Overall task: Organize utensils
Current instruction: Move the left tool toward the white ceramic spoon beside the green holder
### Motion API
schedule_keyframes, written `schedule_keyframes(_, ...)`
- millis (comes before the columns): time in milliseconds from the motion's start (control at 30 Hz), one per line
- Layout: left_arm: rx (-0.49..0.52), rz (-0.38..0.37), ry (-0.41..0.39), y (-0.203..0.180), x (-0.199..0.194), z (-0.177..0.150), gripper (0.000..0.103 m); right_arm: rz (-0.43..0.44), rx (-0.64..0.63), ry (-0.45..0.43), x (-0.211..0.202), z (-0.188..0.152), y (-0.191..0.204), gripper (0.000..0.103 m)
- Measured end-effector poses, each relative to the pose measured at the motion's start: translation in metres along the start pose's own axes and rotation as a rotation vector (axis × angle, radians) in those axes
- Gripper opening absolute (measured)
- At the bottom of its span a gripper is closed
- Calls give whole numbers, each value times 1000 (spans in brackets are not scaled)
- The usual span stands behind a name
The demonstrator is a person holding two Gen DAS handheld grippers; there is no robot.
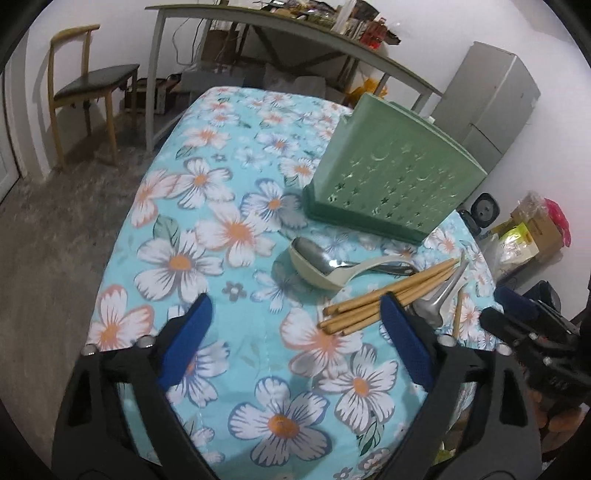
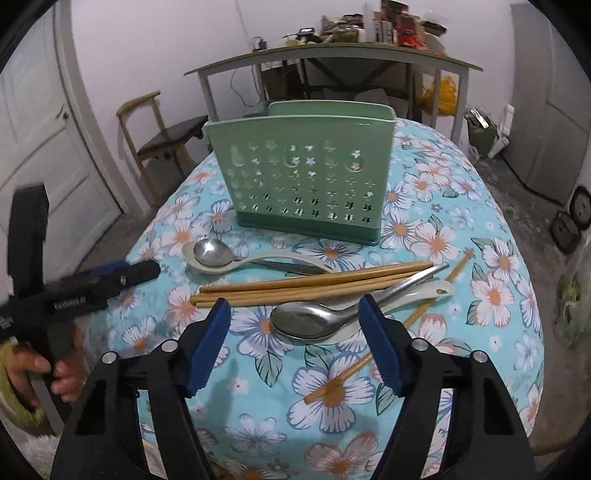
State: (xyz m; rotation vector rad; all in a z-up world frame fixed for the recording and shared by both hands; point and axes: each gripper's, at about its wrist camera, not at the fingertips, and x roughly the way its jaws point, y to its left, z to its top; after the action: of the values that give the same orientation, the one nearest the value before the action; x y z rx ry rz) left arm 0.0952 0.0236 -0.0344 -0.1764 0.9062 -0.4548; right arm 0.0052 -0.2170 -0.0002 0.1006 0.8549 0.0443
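Note:
A green perforated utensil holder stands upright on the flowered tablecloth. In front of it lie a cream spoon with a metal spoon nested in its bowl, a bundle of wooden chopsticks, a second metal spoon over a white spoon, and one stray chopstick. My right gripper hovers open above the second metal spoon, touching nothing. My left gripper is open over bare cloth, left of the chopsticks and nested spoons, with the holder beyond.
A wooden chair and a cluttered desk stand behind the table. A grey cabinet is at the right and a white door at the left. A hand holds the left gripper.

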Motion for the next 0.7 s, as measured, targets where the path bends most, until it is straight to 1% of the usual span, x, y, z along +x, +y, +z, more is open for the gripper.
schedule_keyframes(33, 1, -7, 1, 0, 1, 1, 77, -1, -9, 2, 1, -1, 2, 64)
schedule_keyframes(100, -1, -26, 7, 0, 2, 4, 70, 1, -9, 13, 4, -1, 2, 62)
schedule_keyframes(133, -3, -32, 8, 1, 2, 4, 68, 5, -6, 16, 6, -2, 1, 58)
schedule_keyframes(167, -4, -38, 9, 1, 3, 4, 65, 9, -4, 23, 8, -3, 0, 56)
schedule_keyframes(200, -6, -45, 9, 1, 4, 5, 60, 9, -3, 28, 10, -3, 0, 56)
schedule_keyframes(267, -15, -63, 16, 2, 8, 6, 57, 13, -3, 39, 15, -3, -1, 52)
schedule_keyframes(400, -39, -84, 32, 6, 18, 13, 45, 16, -9, 45, 21, -2, -1, 51)
schedule_keyframes(533, -56, -95, 52, 9, 27, 19, 39, 24, -10, 38, 24, 2, -2, 50)
schedule_keyframes(600, -69, -96, 76, 11, 33, 21, 37, 25, -8, 43, 28, 4, -3, 50)
schedule_keyframes(700, -106, -120, 114, 16, 44, 23, 34, 32, -4, 53, 33, 7, -3, 50)
